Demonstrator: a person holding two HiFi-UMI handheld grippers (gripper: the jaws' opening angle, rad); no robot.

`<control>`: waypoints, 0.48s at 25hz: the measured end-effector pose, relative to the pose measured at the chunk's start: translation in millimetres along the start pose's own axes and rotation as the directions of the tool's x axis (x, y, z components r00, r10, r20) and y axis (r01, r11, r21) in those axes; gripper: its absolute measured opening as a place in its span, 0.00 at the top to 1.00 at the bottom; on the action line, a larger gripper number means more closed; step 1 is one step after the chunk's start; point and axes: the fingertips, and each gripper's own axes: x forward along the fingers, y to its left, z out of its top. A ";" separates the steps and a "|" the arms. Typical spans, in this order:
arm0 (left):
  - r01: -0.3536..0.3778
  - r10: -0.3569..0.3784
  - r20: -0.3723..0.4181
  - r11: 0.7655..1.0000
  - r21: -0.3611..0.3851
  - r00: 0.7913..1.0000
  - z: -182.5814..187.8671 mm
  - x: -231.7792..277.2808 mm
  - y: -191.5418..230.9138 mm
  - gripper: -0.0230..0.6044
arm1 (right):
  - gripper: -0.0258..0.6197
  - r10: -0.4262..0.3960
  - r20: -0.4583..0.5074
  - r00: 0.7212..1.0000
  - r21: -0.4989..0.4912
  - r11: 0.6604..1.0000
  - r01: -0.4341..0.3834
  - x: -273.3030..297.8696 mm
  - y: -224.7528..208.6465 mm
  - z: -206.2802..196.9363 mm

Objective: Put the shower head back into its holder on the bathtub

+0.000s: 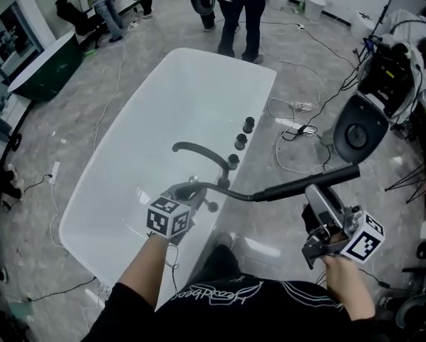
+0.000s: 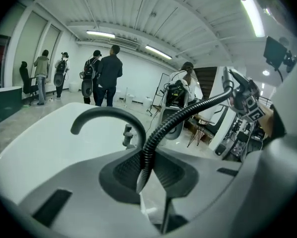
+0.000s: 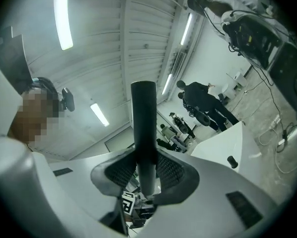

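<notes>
The white bathtub lies ahead, with a black curved spout and black knobs on its right rim. My left gripper is shut on the black ribbed hose just above that rim, near the spout. In the left gripper view the hose runs up between the jaws, behind it the spout. My right gripper is shut on the black shower head handle, held beside the tub. In the right gripper view the handle stands between the pads. I cannot pick out the holder.
Several people stand past the tub's far end. Cables and a power strip lie on the floor to the right, next to a round black device. A dark green tub stands at the far left.
</notes>
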 end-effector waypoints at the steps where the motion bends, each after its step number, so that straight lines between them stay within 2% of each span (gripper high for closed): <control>1: 0.001 -0.002 -0.011 1.000 -0.013 1.000 -5.7 4.7 -0.2 0.86 | 0.76 -0.004 -0.011 1.000 0.003 1.000 0.004 1.3 -3.6 -2.5; 3: 0.003 -0.004 -0.039 1.000 -0.031 0.999 -17.9 13.1 0.5 0.86 | 0.76 -0.014 -0.035 0.999 0.009 1.000 0.015 5.2 -10.0 -8.2; 7: 0.030 -0.032 -0.138 0.999 -0.017 0.990 -55.4 25.1 -1.3 0.86 | 0.76 -0.041 -0.074 0.996 0.032 0.999 0.044 12.1 -16.2 -28.2; 12: 0.030 -0.033 -0.221 0.999 -0.014 0.975 -98.1 39.9 -4.3 0.86 | 0.76 -0.032 -0.117 0.993 0.028 0.999 0.036 17.5 -19.9 -54.2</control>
